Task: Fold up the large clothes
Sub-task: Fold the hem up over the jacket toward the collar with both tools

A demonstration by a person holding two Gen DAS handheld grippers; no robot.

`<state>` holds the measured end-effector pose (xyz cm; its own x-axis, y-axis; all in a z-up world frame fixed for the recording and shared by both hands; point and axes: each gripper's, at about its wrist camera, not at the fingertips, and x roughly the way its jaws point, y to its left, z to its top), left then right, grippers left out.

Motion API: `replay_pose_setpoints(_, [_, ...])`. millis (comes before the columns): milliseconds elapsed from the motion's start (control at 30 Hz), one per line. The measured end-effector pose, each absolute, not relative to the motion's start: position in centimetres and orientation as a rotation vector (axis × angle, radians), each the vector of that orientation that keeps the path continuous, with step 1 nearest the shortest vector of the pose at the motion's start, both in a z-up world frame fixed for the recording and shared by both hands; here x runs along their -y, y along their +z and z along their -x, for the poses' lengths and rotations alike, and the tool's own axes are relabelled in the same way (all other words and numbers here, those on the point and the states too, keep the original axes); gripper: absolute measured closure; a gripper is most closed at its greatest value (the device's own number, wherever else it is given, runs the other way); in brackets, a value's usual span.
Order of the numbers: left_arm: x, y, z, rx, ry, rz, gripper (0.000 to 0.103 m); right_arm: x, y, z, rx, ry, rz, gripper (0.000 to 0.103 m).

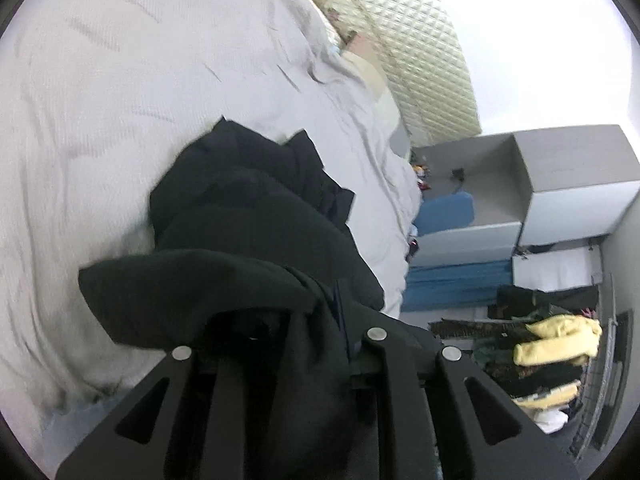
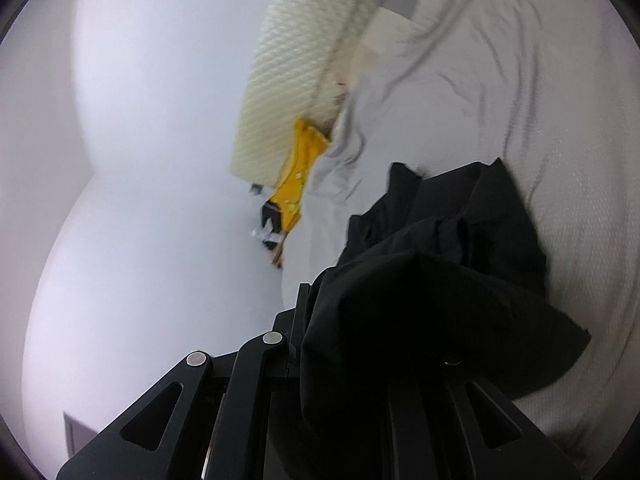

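Observation:
A large black garment (image 1: 248,232) lies bunched on a light grey bed sheet (image 1: 120,100). My left gripper (image 1: 320,320) is shut on one edge of it, and black cloth drapes over the fingers and hides their tips. In the right wrist view the same black garment (image 2: 440,272) hangs over my right gripper (image 2: 360,340), which is shut on another part of it. The cloth hides the right finger. Both views are tilted, and the garment is lifted at the held ends while its far part rests on the sheet (image 2: 540,100).
A cream quilted headboard (image 1: 420,48) runs along the bed's far side, with a yellow cloth (image 2: 296,184) by it. Beside the bed stand grey boxes (image 1: 568,184), a blue item (image 1: 444,212) and a heap of dark and yellow clothes (image 1: 556,340). A white wall (image 2: 140,160) is at left.

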<state>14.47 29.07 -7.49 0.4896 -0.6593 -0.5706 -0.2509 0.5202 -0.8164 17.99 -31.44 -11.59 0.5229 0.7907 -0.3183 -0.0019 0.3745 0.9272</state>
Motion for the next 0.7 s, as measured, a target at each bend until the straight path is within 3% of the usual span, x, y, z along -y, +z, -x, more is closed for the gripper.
replay_pose_setpoints(700, [-27.1, -12.7, -26.1, -1.214, -0.116, 0.89, 0.081, 29.9, -20.8, -30.7, -1.101, 0.417, -1.103, 0.091])
